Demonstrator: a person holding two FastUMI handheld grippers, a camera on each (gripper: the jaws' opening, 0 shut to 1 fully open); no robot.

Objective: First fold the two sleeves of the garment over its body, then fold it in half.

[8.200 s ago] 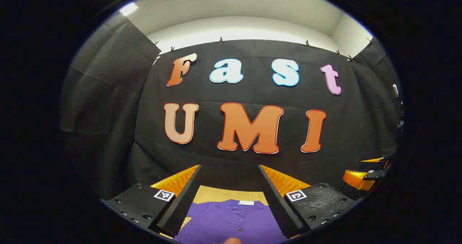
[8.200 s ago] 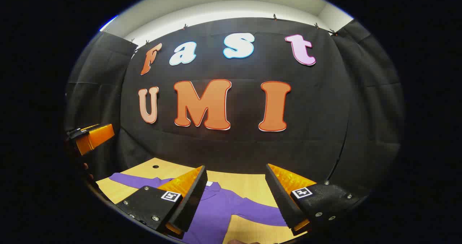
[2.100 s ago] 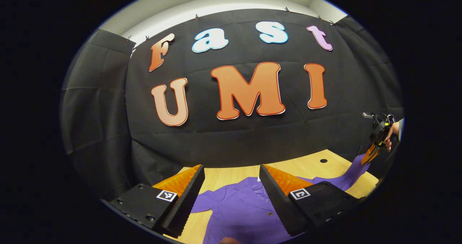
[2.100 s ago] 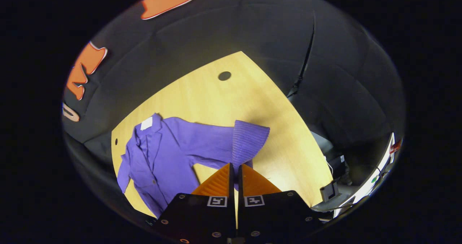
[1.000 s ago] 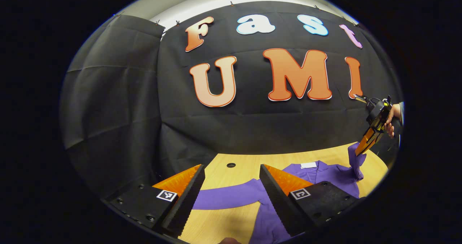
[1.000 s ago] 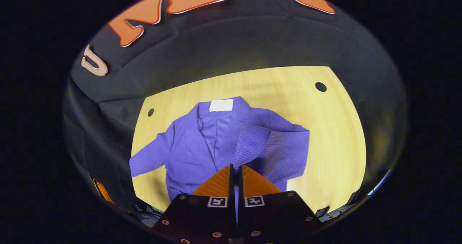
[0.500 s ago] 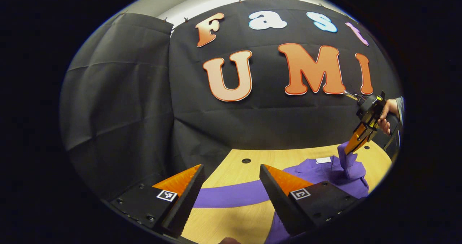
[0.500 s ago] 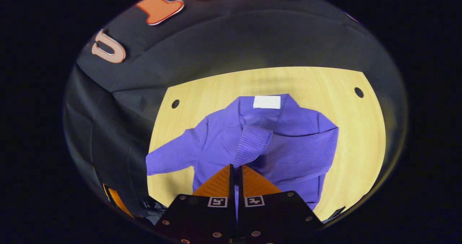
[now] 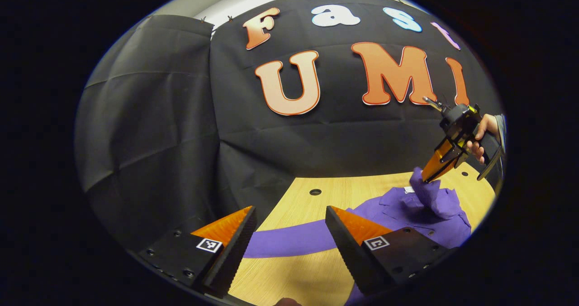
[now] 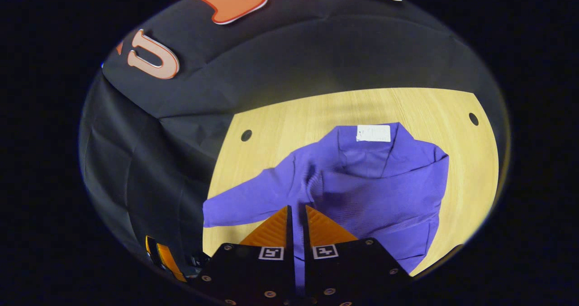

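Garment: a purple jacket (image 10: 380, 184) lies flat on the wooden tabletop (image 10: 280, 129), collar toward the far edge, a white tag (image 10: 373, 133) at the neck
Right sleeve: folded across the chest, its cuff (image 10: 296, 233) pinched between the fingers of the right gripper (image 10: 296, 222)
Right gripper: clenched on the cuff, fingers close together with a strip of purple cloth between them; in the left gripper view it hangs above the jacket, held by a hand (image 9: 480, 134), tip down into a raised bunch of cloth (image 9: 427, 193)
Left sleeve: stretched out flat toward the left edge of the tabletop (image 10: 244, 206); in the left gripper view it runs across behind the fingers (image 9: 289, 240)
Left gripper: released, fingers wide apart (image 9: 289, 242), above the near edge of the tabletop, apart from the cloth
Tabletop: round holes near the far corners (image 10: 246, 135)
Wall: black cloth (image 9: 149, 129) behind the tabletop
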